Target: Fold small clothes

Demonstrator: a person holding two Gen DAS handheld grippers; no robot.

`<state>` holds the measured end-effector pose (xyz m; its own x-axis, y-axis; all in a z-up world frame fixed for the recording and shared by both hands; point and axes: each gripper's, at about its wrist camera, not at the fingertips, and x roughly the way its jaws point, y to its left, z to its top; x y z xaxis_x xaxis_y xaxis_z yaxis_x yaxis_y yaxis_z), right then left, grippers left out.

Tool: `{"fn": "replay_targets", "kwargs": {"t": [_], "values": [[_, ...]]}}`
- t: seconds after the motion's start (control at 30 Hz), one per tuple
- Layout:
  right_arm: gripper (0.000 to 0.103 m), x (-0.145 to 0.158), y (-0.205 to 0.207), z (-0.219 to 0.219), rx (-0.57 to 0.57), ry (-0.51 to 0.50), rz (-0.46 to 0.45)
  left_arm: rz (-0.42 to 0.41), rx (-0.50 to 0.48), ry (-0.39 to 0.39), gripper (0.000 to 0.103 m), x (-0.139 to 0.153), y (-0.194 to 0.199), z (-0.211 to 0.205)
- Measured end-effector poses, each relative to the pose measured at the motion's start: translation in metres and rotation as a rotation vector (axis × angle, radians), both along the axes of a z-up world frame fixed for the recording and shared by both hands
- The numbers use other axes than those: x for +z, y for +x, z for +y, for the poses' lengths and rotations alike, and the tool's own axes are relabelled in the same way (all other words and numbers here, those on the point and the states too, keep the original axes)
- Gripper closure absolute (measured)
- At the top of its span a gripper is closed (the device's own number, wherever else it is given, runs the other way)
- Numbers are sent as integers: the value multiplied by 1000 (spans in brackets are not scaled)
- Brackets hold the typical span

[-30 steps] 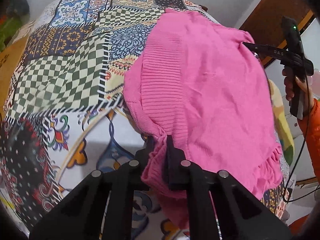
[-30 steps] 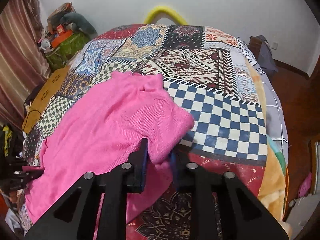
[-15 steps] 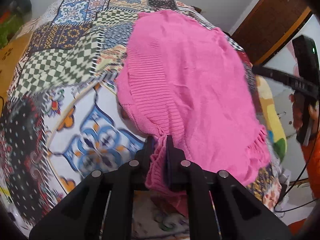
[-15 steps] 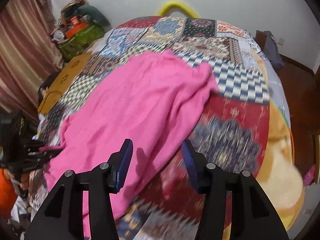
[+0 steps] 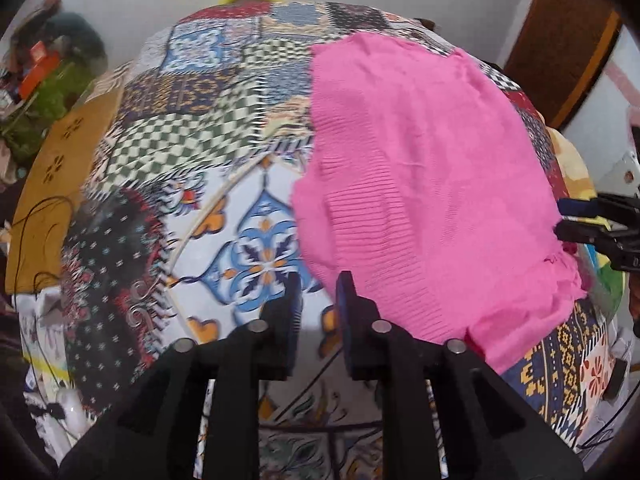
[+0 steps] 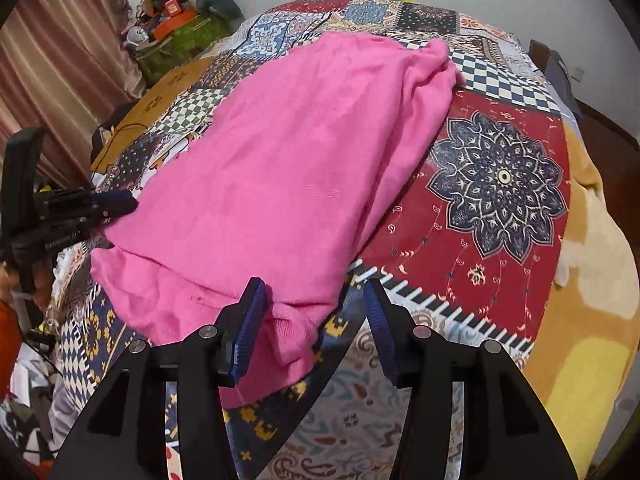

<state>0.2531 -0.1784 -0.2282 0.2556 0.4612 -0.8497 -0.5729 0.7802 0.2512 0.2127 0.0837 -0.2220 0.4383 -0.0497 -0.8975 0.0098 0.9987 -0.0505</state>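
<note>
Now the pink knit sweater [image 6: 280, 168] lies spread flat on the patchwork-print bedspread [image 6: 500, 184], its long axis running diagonally in the right wrist view from the near left corner up to the far right, where a bunched, creased end points toward the blue-and-white checked patch. Its near edge is doubled over in a soft fold, and one rounded corner droops toward the camera. In the left wrist view the same sweater [image 5: 420, 184] runs away from the camera, with a band of ribbed knit along its left edge and a frayed, wavy border at the near right; the rest is a fine, smooth knit.

The left gripper [image 5: 318, 312] is released, its black jaws parted over bare bedspread [image 5: 256, 248] just left of the ribbed edge, holding nothing. The right gripper [image 6: 314, 320] is also spread wide, its blue ridged pads [image 6: 250, 328] flanking the drooping corner without closing on it. The bedspread shows flat printed patches: checks, floral medallions and tile motifs.
</note>
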Motion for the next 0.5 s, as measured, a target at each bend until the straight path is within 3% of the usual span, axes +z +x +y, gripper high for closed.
{"fn": "replay_targets", "kwargs": {"t": [0.1, 0.2, 0.23, 0.27, 0.5], "values": [[56, 15, -7, -1, 13, 19, -32, -13, -12, -7, 83, 13, -9, 2], [56, 26, -16, 0, 37, 31, -59, -54, -44, 8, 58, 25, -17, -5], [56, 27, -19, 2, 47, 31, -60, -67, -59, 11, 43, 27, -20, -9], [56, 26, -21, 5, 61, 25, -61, -79, -74, 21, 39, 27, -23, -13], [56, -3, -27, 12, 60, -31, -40, -64, -182, 112, 39, 4, -27, -48]]}}
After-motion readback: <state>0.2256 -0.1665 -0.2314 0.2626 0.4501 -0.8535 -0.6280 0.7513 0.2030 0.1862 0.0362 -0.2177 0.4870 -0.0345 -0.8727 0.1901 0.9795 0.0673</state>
